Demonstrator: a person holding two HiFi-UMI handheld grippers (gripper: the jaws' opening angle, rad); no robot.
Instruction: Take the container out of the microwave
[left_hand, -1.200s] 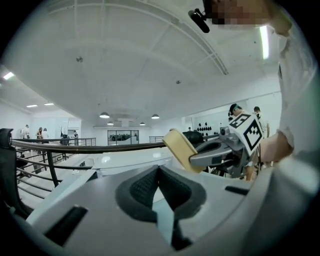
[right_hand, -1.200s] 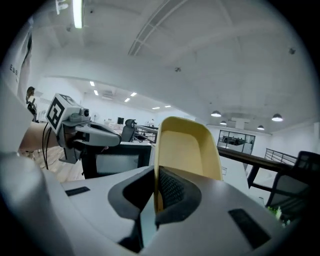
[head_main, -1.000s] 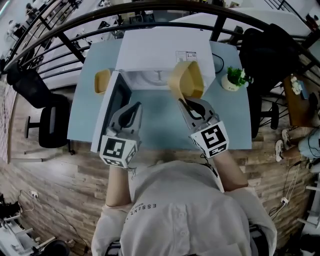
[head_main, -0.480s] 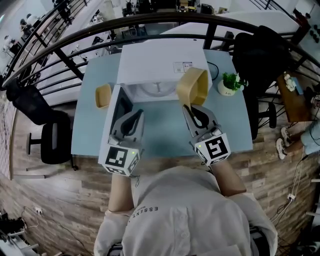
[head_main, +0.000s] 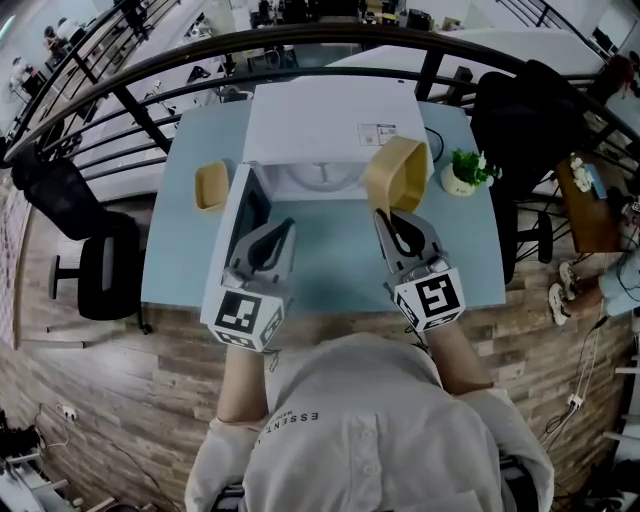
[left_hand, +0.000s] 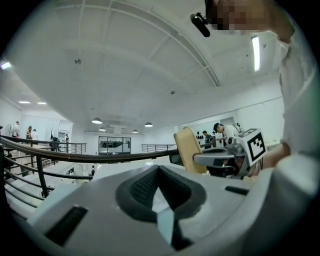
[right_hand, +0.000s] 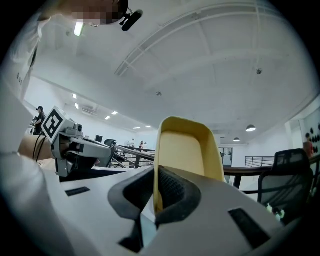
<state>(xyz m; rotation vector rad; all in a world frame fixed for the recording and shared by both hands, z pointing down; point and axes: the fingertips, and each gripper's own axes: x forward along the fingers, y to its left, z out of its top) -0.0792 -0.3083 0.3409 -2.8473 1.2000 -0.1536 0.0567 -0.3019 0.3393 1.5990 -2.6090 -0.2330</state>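
Note:
A yellow rectangular container (head_main: 398, 175) hangs tilted on its side in front of the right end of the white microwave (head_main: 330, 120). My right gripper (head_main: 386, 214) is shut on its near rim; in the right gripper view the rim of the container (right_hand: 187, 150) sits pinched between the pads of the right gripper (right_hand: 156, 175). The microwave door (head_main: 240, 222) stands open to the left, showing the cavity's glass plate (head_main: 312, 180). My left gripper (head_main: 286, 227) is shut on nothing beside the door. In the left gripper view the left gripper (left_hand: 159, 169) faces the railing, with the container (left_hand: 189, 150) at the right.
A second yellow container (head_main: 210, 187) lies on the light blue table (head_main: 330, 265) left of the microwave. A small potted plant (head_main: 465, 165) stands at the table's right end. Black chairs (head_main: 530, 110) and a curved black railing (head_main: 200, 60) surround the table.
The right gripper has swung the container slightly to the right, away from the microwave opening. The left gripper has stayed by the door.

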